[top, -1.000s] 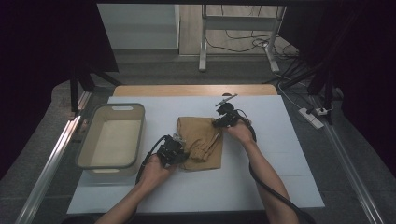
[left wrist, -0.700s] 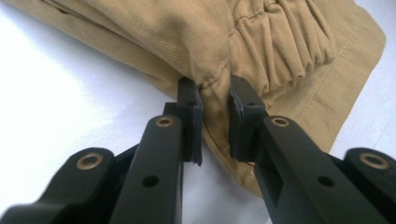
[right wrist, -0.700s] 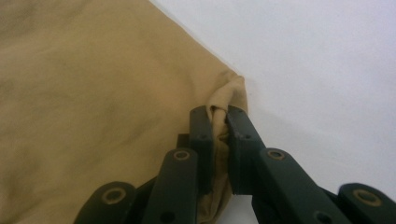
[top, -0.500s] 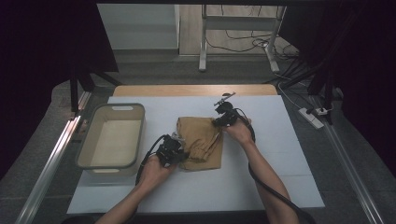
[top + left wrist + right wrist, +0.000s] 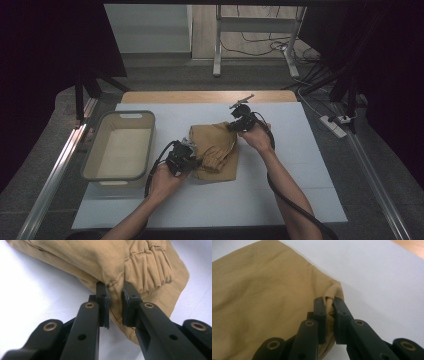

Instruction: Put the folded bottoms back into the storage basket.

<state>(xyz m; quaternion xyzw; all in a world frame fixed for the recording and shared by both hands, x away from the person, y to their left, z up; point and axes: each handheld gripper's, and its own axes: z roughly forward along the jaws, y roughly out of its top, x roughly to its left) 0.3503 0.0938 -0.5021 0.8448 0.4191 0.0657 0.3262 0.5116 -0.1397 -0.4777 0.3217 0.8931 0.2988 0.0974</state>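
From the high view, a folded tan garment (image 5: 215, 150) with an elastic gathered hem lies on the white table cover (image 5: 300, 190), near the middle and just right of a grey plastic tub (image 5: 120, 147). The tub stands on the left part of the cover, apart from the cloth. The left gripper (image 5: 192, 161) sits at the garment's near left edge, held by the person's left hand (image 5: 165, 181), its black cable looping back beside the wrist. The right gripper (image 5: 235, 126) meets the far right corner of the cloth, the right hand (image 5: 256, 137) behind it. Both forearms come in from the bottom edge.

In the left gripper view, the garment (image 5: 112, 267) fills the upper part, its ribbed, gathered band to the right. The left gripper (image 5: 115, 307) has its two black jaws nearly together with a stitched fold of the tan fabric pinched between the pads — the cloth bulges out above them. White table cover (image 5: 35, 297) shows to the left.

In the right gripper view, the garment (image 5: 262, 302) spreads across the left, smooth and flat. The right gripper (image 5: 329, 315) has its jaws drawn close on the bunched corner of the fabric — a small pleat stands up between the tips. White table cover (image 5: 382, 277) lies beyond.
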